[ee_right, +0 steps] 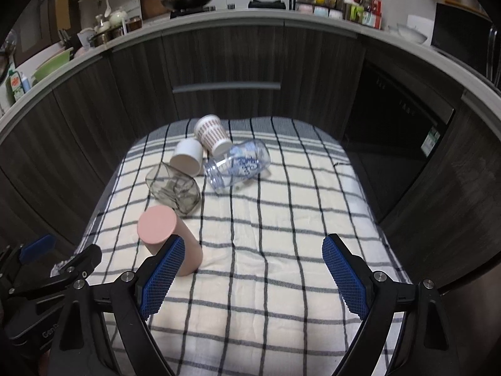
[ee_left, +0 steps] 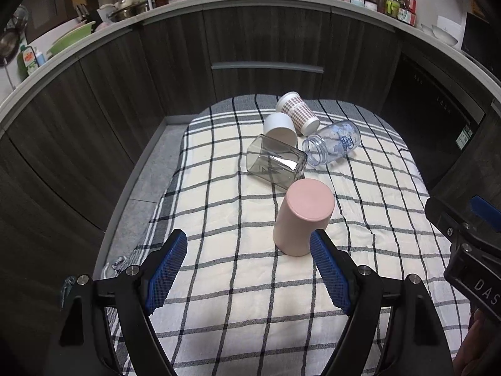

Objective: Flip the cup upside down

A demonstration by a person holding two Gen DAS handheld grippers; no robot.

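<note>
A pink cup [ee_left: 300, 216] stands upside down on the checked cloth [ee_left: 238, 300], base up; it also shows in the right wrist view [ee_right: 166, 235]. My left gripper [ee_left: 249, 271] is open and empty, just in front of the cup, its right finger [ee_left: 330, 277] close beside it. My right gripper [ee_right: 250, 275] is open and empty, to the right of the pink cup, its left finger [ee_right: 162, 275] overlapping the cup in view. A grey square glass [ee_left: 275, 163], a white cup [ee_left: 280, 127], a checked paper cup [ee_left: 297, 112] and a clear printed bottle [ee_left: 333, 142] lie on their sides behind.
Dark cabinet fronts [ee_left: 266, 47] curve round the table's far side, with a cluttered counter [ee_left: 131, 3] above. The table's grey edge [ee_left: 147, 172] shows left of the cloth. The right gripper's body [ee_left: 469, 250] is at the right edge of the left wrist view.
</note>
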